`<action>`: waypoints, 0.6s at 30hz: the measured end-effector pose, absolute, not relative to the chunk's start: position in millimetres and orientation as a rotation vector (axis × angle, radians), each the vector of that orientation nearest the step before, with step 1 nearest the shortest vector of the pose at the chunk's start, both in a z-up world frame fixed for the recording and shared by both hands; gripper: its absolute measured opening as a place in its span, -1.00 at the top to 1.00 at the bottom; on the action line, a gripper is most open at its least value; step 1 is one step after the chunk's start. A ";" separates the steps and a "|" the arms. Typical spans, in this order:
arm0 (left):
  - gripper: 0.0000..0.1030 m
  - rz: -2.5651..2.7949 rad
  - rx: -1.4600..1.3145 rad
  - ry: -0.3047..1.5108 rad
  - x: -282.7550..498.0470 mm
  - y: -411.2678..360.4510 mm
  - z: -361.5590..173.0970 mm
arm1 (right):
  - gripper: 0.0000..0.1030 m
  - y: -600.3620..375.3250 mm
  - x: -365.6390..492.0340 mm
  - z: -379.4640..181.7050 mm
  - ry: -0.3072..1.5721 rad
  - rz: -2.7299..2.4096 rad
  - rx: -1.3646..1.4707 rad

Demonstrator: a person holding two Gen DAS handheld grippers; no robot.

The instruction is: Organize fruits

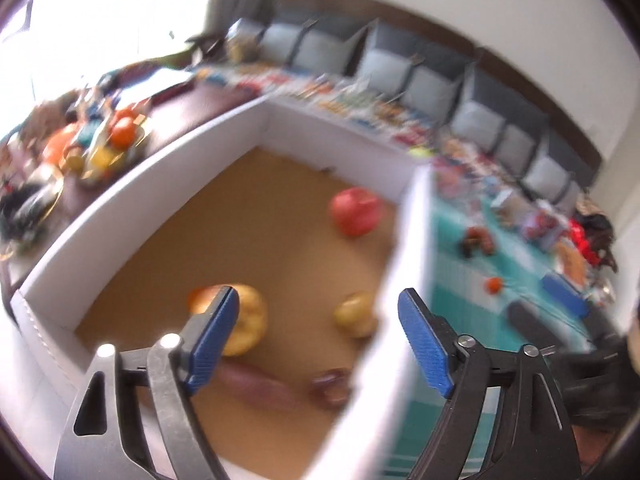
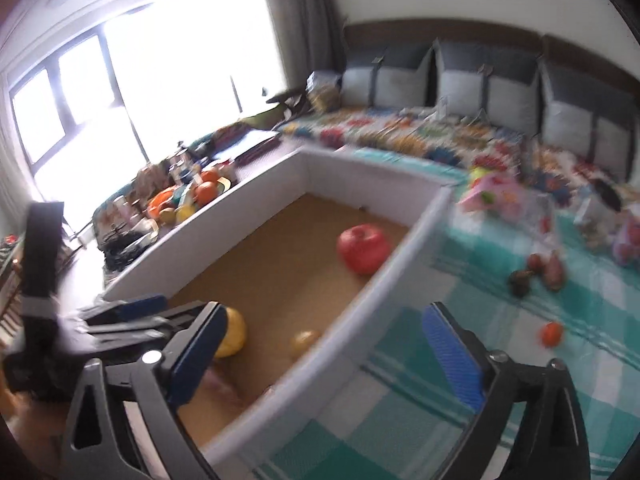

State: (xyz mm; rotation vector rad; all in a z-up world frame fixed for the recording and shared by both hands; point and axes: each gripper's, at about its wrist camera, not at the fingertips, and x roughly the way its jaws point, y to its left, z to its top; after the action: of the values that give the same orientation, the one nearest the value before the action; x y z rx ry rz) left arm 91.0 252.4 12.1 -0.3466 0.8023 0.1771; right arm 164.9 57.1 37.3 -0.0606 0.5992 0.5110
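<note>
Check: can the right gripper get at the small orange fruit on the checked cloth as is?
Probably yes. The right gripper is open and empty, and the small orange fruit lies alone on the checked cloth, outside the white box, with nothing visible between them.

Grey cushions (image 2: 400,80) line the sofa behind a teal checked cloth (image 2: 460,360).

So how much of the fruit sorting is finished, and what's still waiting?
Several fruits already lie in the white box: a red apple, a yellow apple, a small yellow fruit and some blurred darker pieces. Nothing is in hand: the left tool and right tool are both open and empty. Left on the checked cloth: a small orange fruit and a dark reddish cluster.
</note>
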 end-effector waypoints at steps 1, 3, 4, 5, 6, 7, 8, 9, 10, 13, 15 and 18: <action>-0.66 0.143 -0.330 0.782 89.3 234.2 17.1 | -1.00 37.2 160.2 29.6 0.594 0.477 -0.067; -0.70 0.063 -0.299 0.761 87.3 194.3 21.5 | -1.00 -5.7 153.2 3.6 0.612 0.409 -0.083; -0.72 0.010 -0.284 0.763 87.0 170.8 20.2 | -1.00 -28.2 149.2 -13.0 0.631 0.364 -0.090; -0.76 -0.054 -0.270 0.776 87.8 145.1 15.4 | -1.00 -53.1 144.7 -32.1 0.663 0.309 -0.098; -0.79 -0.105 -0.258 0.796 90.5 124.7 9.5 | -1.00 -80.6 140.0 -51.9 0.714 0.237 -0.113; -0.79 -0.173 -0.237 0.843 94.2 95.5 -4.4 | -1.00 -109.3 135.0 -69.9 0.755 0.170 -0.109; -0.79 -0.211 -0.220 0.879 97.8 74.9 -15.8 | -1.00 -132.9 129.3 -82.9 0.776 0.121 -0.101; -0.79 -0.245 -0.198 0.908 101.1 54.3 -28.5 | -1.00 -161.0 122.3 -94.2 0.793 0.064 -0.082; -0.79 -0.280 -0.168 0.930 103.8 31.7 -43.9 | -1.00 -182.9 116.1 -101.8 0.803 0.014 -0.067; -0.79 -0.329 -0.071 0.960 111.3 -22.8 -83.4 | -1.00 -238.9 102.1 -117.8 0.813 -0.130 -0.030; -0.78 -0.334 -0.009 0.969 120.8 -47.9 -101.5 | -1.00 -264.4 97.8 -124.3 0.813 -0.190 0.003; -0.78 -0.318 0.056 0.969 132.6 -65.4 -122.2 | -1.00 -281.6 98.7 -132.0 0.828 -0.215 0.017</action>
State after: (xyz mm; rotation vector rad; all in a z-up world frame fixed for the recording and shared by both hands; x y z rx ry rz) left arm 132.6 -65.4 -122.2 0.0560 0.9694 -0.3178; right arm 98.7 -281.6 -132.0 0.0170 0.8276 -0.2148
